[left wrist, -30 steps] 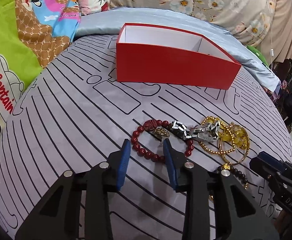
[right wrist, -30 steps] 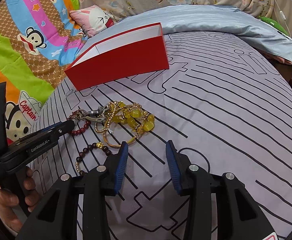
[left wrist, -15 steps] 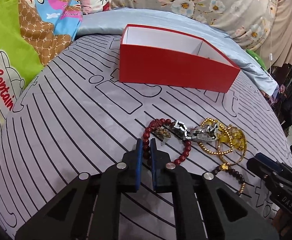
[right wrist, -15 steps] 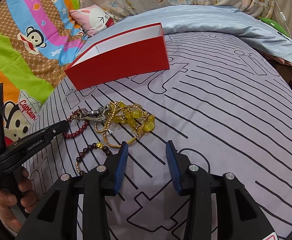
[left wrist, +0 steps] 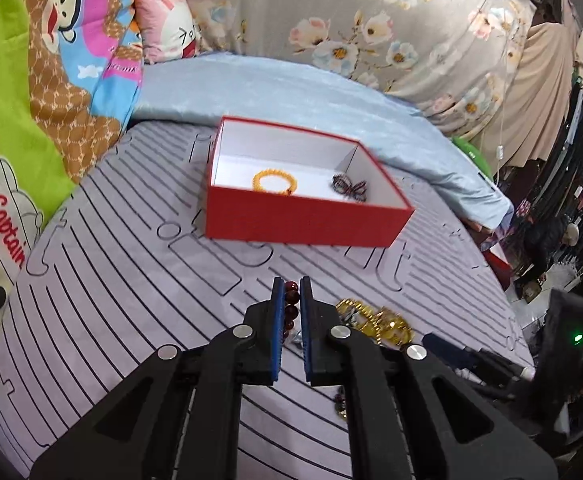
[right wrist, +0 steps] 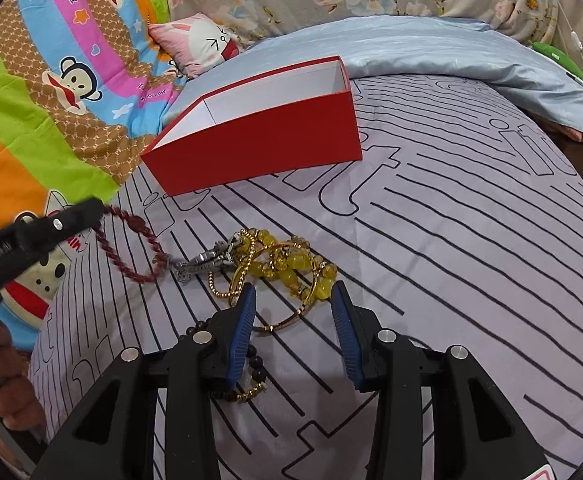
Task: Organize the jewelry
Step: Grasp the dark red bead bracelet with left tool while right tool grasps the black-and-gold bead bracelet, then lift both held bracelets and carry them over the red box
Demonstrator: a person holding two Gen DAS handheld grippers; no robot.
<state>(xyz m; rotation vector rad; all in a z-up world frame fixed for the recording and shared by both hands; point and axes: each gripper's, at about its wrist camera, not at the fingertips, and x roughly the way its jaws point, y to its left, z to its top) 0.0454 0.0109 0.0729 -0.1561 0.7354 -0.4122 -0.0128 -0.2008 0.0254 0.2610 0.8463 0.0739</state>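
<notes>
Bracelet lift under way
Your left gripper point(left wrist: 290, 286) clamps the red bead bracelet point(right wrist: 131, 248); your right gripper point(right wrist: 293, 300) hangs wide open, empty, over the yellow bangles point(right wrist: 287, 268).

Red box point(left wrist: 303, 224), dark-red bracelet point(right wrist: 131, 248), black-striped grey sheet point(right wrist: 451, 280)

The left gripper point(left wrist: 289, 286) has its blue-padded fingers closed on a dark red bead bracelet point(left wrist: 291, 307), whose beads show in the narrow gap between them. Ahead stands an open red box point(left wrist: 307, 222) with a white interior, resting on a grey bedspread point(left wrist: 131, 280) printed with black lines. Inside the box lie an orange bead bracelet point(left wrist: 274, 182) toward the left and a dark twisted bracelet point(left wrist: 349, 188) toward the right, well apart. Just right of the fingers, a heap of gold jewelry point(left wrist: 375, 320) lies on the bedspread. The right gripper point(left wrist: 467, 354) shows at the lower right edge, its jaws not readable.
</notes>
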